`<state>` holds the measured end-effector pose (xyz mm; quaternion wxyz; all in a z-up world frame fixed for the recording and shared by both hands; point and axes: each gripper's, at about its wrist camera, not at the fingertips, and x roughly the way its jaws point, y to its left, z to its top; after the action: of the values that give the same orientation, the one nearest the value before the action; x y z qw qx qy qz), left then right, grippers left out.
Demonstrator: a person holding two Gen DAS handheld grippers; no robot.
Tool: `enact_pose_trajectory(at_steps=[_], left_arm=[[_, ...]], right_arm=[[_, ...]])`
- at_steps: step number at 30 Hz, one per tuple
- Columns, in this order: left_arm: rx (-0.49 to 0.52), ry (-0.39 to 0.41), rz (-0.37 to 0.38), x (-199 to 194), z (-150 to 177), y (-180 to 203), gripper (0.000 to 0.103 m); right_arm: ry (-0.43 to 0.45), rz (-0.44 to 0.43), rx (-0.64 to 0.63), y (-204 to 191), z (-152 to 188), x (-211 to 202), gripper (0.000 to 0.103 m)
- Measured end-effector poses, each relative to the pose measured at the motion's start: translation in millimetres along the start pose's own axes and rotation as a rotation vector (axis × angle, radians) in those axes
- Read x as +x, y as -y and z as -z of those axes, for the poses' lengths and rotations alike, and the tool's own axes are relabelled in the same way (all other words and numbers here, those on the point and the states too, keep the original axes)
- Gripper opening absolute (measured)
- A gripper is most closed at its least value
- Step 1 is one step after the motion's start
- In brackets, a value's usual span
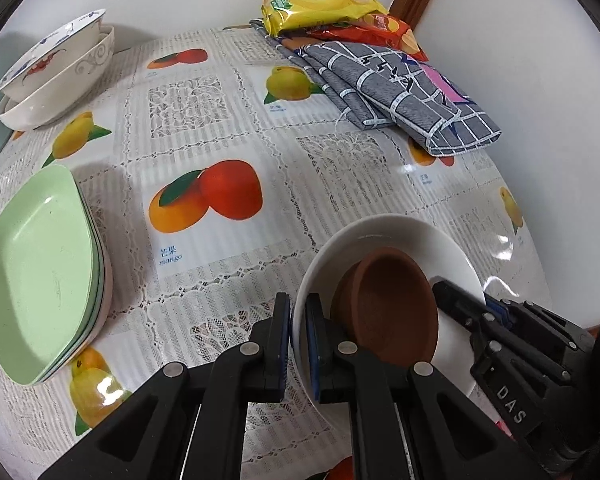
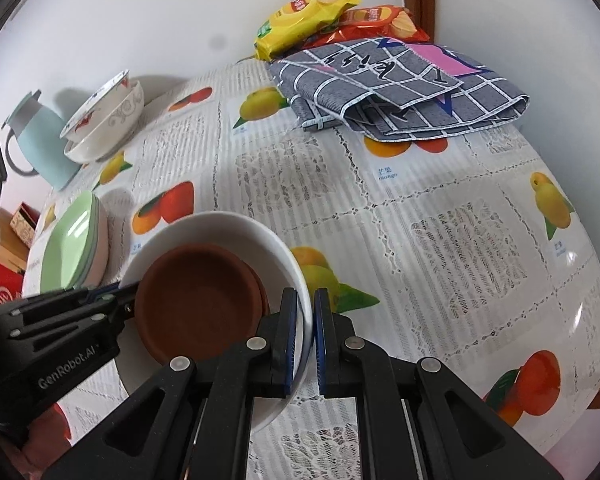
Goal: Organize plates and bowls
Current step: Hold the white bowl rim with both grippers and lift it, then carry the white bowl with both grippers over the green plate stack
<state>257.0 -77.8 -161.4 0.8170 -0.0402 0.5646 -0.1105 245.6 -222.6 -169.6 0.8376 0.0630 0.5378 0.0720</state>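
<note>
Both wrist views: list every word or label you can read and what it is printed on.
"mango", under two Chinese characters: tablecloth, beneath the fruit pictures.
"DAS": right gripper body, in the left wrist view.
"GenRobot.AI": left gripper body, in the right wrist view.
Yellow snack bag and red snack bag: logos too blurred to read.
Grey checked cloth: dark script, unreadable.

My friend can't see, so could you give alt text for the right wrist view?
Two grippers, right and left, pinch opposite rims of a white plate holding brown saucers, above a fruit-print tablecloth.
</note>
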Motion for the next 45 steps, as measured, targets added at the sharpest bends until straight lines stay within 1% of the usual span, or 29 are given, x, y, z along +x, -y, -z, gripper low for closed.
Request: enact_pose_trajectory(at_steps=[2, 4, 7, 9, 13, 17, 21, 30, 37, 45], left_arm=[[0.001, -0.022, 0.011, 3, 2, -1, 0.009], [-0.008, -0.033, 0.017, 7, 3, -2, 0.010], [0.004, -0.034, 0.010, 7, 4, -1, 0.010], [0.011, -0.041, 0.001, 9, 4, 1, 0.010], [0.019, -0.001, -0.009, 9, 6, 3, 0.010], [0.016, 0.008, 0.003, 5, 5, 2, 0.010], [0.037, 0.033, -0.005, -7, -1, 7, 0.010], [0.045, 0.093, -0.008, -39, -16, 8, 0.009], [0.042, 0.125, -0.019, -59, -26, -1, 0.010], [0.018, 0.135, -0.025, -68, -28, -16, 0.010]], right_arm=[[-0.021, -0.013, -0.016, 0, 3, 3, 0.014], [-0.045, -0.029, -0.013, 1, 6, 8, 0.015], [-0.028, -0.036, 0.002, 1, 9, 9, 0.015], [-0.028, -0.041, 0.018, 3, 8, 9, 0.013], [-0.007, -0.023, 0.017, 0, 9, 8, 0.012], [0.005, -0.033, 0.046, 3, 8, 5, 0.012], [0.021, -0.033, 0.048, 3, 5, -2, 0.012], [0.094, -0.038, 0.035, -6, -16, -32, 0.012], [0.131, -0.056, 0.027, -17, -29, -47, 0.012], [0.137, -0.063, -0.001, -36, -39, -50, 0.012]])
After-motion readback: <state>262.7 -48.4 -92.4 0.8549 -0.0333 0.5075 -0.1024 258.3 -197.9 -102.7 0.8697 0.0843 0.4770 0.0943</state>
